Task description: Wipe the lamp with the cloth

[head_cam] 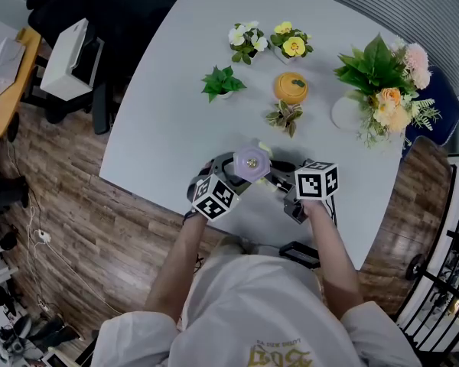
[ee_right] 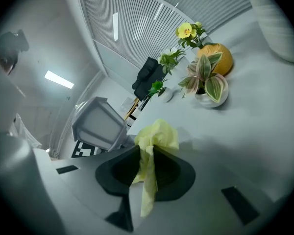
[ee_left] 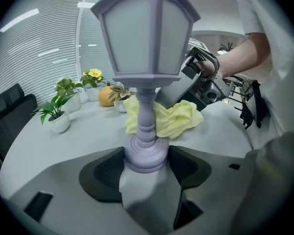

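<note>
Grip check on the left gripper (ee_left: 146, 161): its jaws are clamped on the round base of the lamp (ee_left: 144, 33), dark pads pressing in from both sides, and the lilac lantern stands upright with its head high above. Over to the right gripper (ee_right: 147, 168): jaws closed on the cloth (ee_right: 157, 133), a yellow bunch puffing out past the tips and a strip trailing back between the pads. From the left gripper view the cloth sits right behind the lamp's stem, low down near the base; touching or not, I can't tell. The right gripper comes in from beyond it, a hand wrapped round its handle.

From above, the two grippers meet at the lamp from either side, marker cubes facing up, near the front edge of the table (head_cam: 176, 113).

Further back on the pale table, well apart from the action, there is a variegated plant (head_cam: 284, 117), with an orange pot (head_cam: 291, 87) just behind it. A small green plant (head_cam: 223, 82) stands to the left. Beyond those are white flowers (head_cam: 246, 40) and yellow flowers (head_cam: 291, 43) side by side, and a big bouquet (head_cam: 382, 82) stands off to the right. Wooden floor (head_cam: 76, 205) shows beside the table.
</note>
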{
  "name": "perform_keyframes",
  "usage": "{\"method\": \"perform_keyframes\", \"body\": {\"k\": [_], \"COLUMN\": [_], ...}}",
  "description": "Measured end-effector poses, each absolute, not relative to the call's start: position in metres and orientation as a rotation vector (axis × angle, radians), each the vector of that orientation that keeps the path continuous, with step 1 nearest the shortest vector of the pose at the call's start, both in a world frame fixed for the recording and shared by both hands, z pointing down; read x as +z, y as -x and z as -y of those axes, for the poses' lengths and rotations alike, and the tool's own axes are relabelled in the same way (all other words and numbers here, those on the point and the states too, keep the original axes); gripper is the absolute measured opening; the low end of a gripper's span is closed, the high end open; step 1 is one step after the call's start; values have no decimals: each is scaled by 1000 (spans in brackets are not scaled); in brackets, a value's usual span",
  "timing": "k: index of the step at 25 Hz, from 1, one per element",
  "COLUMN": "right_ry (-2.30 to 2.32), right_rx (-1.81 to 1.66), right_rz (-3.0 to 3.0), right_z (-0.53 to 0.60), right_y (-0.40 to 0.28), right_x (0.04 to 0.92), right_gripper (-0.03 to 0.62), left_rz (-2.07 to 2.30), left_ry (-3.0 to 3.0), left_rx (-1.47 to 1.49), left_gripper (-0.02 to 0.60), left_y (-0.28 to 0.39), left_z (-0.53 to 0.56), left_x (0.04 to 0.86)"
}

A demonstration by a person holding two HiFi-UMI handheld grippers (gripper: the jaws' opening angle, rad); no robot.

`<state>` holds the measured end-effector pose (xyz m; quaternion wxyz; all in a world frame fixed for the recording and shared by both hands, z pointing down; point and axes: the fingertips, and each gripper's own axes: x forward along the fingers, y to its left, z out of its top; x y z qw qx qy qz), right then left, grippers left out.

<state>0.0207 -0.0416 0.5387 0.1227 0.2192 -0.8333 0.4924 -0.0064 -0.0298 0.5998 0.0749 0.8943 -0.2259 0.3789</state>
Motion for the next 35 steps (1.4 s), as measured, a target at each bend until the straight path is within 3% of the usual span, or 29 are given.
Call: {"method": "perform_keyframes", "body": {"k": [35], "right_ry": [-697], "right_rx": [1214], "right_rz": [2357], "right_z": [64], "right_y": [-15], "right_x": [559], "right_gripper": [80], "left_rz": [679], "left_ry": [-2686], "left_rx": [1135], "left_gripper": [295], "left_y": [6], "left_z": [30], "left_x": [599]}}
